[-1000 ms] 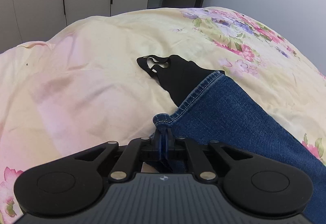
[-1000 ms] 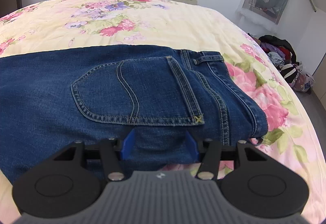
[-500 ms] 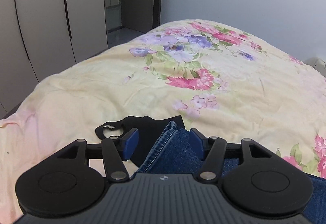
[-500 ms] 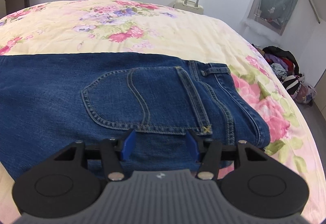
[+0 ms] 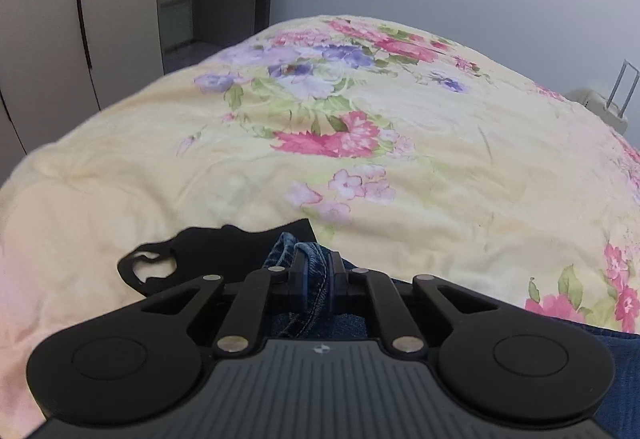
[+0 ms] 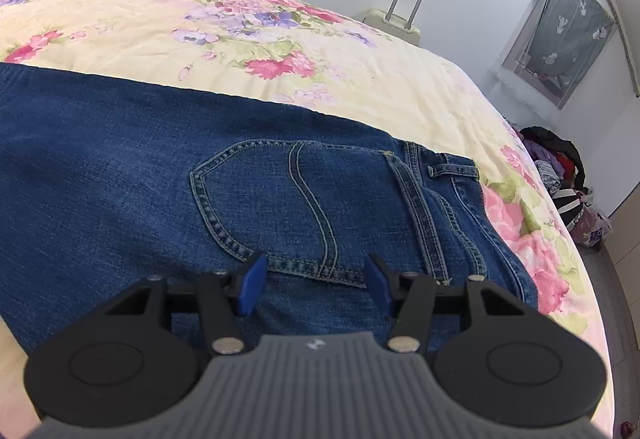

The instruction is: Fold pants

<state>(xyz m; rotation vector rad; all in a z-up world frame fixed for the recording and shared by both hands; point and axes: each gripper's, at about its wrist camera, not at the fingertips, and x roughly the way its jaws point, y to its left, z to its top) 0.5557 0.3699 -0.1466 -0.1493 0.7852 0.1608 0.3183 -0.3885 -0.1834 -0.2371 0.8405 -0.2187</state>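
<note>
Left gripper [image 5: 318, 281] is pinching the jeans [image 6: 168, 175] at the leg hem, jaws nearly closed with a bunched fold of denim between the blue pads. Just left of that hem a black cloth item [image 5: 208, 255] is lying on the floral bedspread [image 5: 440, 159], touching or slightly under the hem; can't tell which.

Right gripper [image 6: 314, 277] is hovering over the waist end of the jeans, jaws wide apart, gripping nothing, blue pads sitting right at the lower seam of the back pocket [image 6: 276, 207]. Jeans are lying flat across the bedspread, pocket side up, waistband toward the bed's right edge. Beyond the jeans: a suitcase [image 6: 394, 21] against the far wall and a clothes pile [image 6: 560, 175] on the floor.

Risks:
- the left grip probably has only one bunched layer of hem, so a lift could drop the other leg and skew the fold;
- the black item could get dragged along, being so close to the hem;
- with the right gripper holding nothing, the waist end could slide when the left pulls.

Versus half a second ago: the left jaws were wide open around the hem, now clamped. The right is staying open, now closer in over the pocket.
</note>
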